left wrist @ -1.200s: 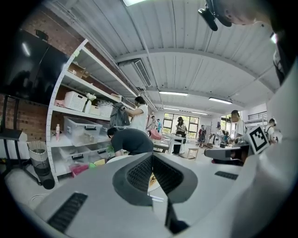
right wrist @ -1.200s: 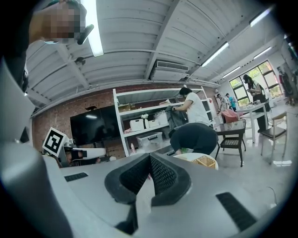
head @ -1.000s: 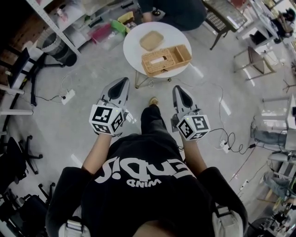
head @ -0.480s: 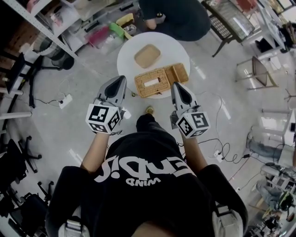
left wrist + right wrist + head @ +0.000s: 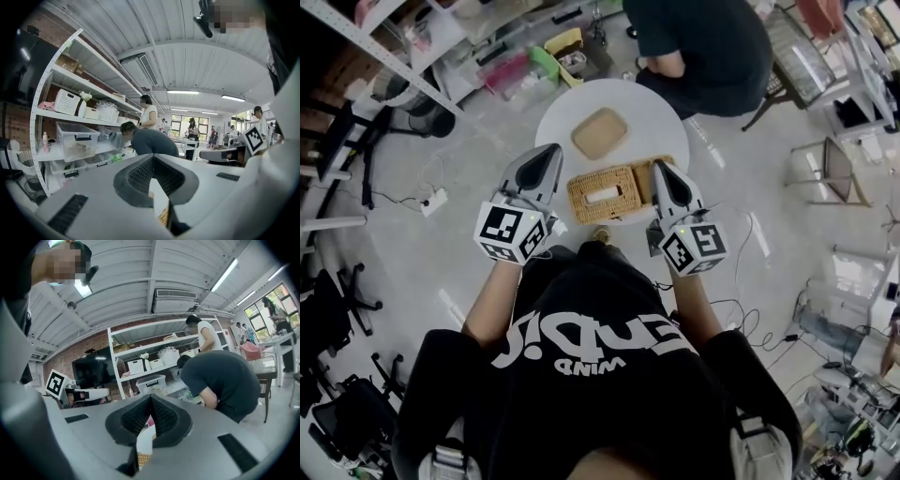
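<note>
At the upper left of the head view a white shelf (image 5: 412, 56) runs along the edge, and a power strip (image 5: 434, 200) lies on the floor below it. The left gripper (image 5: 551, 150) sits left of centre and points up the frame. Its tip is near the left end of the box (image 5: 581, 183). In the left gripper view, the left gripper (image 5: 152, 157) has its jaws together with nothing between them. A sliver of the box (image 5: 163, 216) shows low in the gap under them.

The wicker box sits at the centre of the head view, on the near edge of the round white table (image 5: 656, 112). A flat wicker tray (image 5: 600, 133) lies apart from it, higher on the table.

The right gripper (image 5: 661, 167) is right of centre, its tip over the box's right end in the picture. Whether it touches the box can't be told. In the right gripper view, the right gripper (image 5: 151, 397) also has its jaws closed and empty, with the box (image 5: 144, 459) showing below them.

At the upper right of the head view a person (image 5: 703, 47) in a dark top bends over beside the table. A chair (image 5: 827, 171) stands at the far right.
</note>
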A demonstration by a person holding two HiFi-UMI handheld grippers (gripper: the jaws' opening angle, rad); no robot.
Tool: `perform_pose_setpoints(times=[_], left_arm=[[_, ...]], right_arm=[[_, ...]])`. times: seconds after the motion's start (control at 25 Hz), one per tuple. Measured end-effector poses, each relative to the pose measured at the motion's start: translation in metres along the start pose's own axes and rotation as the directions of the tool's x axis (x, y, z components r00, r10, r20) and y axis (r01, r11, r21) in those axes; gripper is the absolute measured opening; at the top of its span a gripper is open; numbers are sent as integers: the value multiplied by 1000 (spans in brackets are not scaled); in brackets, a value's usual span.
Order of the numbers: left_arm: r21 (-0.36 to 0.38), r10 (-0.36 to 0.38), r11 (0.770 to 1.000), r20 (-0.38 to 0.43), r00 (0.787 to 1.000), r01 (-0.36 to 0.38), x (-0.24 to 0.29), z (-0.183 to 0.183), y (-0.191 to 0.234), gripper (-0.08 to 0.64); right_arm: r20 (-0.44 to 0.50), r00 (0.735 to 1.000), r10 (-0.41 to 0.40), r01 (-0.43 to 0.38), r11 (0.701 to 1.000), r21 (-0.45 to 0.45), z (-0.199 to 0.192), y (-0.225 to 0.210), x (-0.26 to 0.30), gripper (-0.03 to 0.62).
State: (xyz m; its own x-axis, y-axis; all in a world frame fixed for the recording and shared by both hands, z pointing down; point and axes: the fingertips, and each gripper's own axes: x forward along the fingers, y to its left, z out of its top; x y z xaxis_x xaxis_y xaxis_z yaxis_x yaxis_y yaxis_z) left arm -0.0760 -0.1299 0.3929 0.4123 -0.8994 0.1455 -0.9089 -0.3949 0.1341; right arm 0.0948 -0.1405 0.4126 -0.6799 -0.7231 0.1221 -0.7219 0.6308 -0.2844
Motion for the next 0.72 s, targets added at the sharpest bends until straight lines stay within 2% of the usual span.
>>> perform_pose_setpoints(times=[0.28, 0.48, 0.72], left_arm=[[23, -12, 1000, -13, 1000, 12, 8, 10, 38, -2], [21, -65, 998, -9, 998, 65, 22, 22, 48, -3], [-11, -110, 994, -33, 993, 110, 37, 10, 49, -3]], right_arm=[[6, 1000, 11, -11, 1000, 13, 4, 14, 32, -3], [34, 999, -34, 34, 999, 13, 14, 14, 46, -2], [23, 996, -83, 83, 996, 25, 10, 2, 53, -3]])
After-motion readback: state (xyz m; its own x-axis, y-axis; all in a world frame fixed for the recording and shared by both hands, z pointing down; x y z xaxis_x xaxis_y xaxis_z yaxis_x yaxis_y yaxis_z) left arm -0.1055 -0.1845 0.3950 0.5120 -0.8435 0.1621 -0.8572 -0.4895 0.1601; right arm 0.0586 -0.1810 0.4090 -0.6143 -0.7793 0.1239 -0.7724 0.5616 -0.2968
